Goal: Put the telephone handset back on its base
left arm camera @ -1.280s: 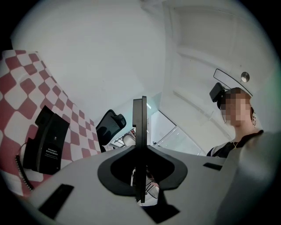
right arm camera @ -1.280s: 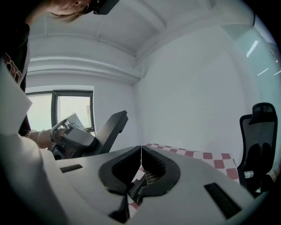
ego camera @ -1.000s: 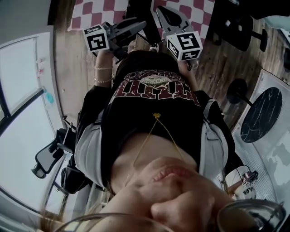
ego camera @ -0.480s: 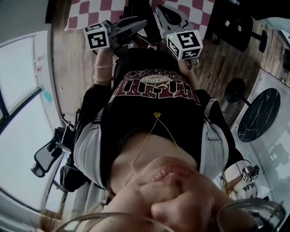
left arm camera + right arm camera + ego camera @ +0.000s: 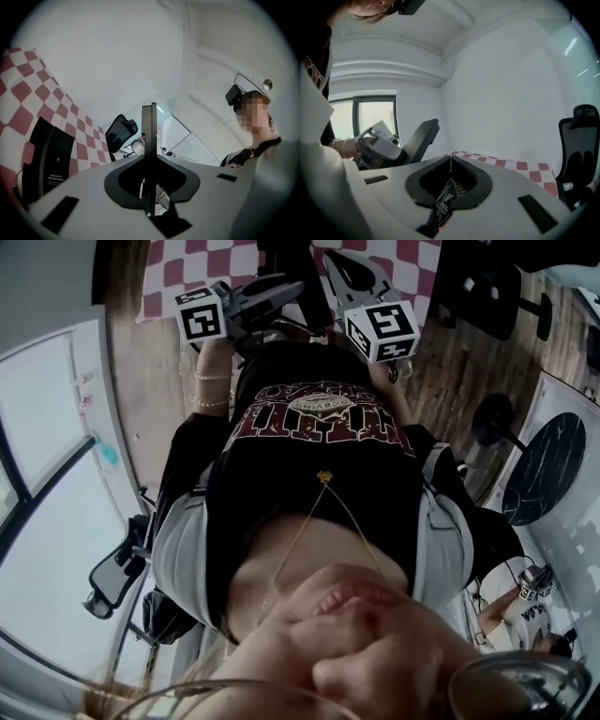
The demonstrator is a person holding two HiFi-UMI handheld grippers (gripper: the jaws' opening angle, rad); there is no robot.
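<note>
Both tools are clenched on nothing. The left tool (image 5: pixel 149 115) shows its jaws pressed flat together, and the right tool (image 5: pixel 451 159) looks the same. They are held side by side in front of the person's chest, at the near edge of the checked cloth (image 5: pixel 70 117) on the worktop, probably poised for a reach. A black box (image 5: pixel 47 159) lying on the cloth at the left may be the telephone. No handset can be made out.

Checked cloth (image 5: pixel 183 266); wood-grain floor (image 5: pixel 141 381); matt plastic right gripper (image 5: pixel 450 159).
</note>
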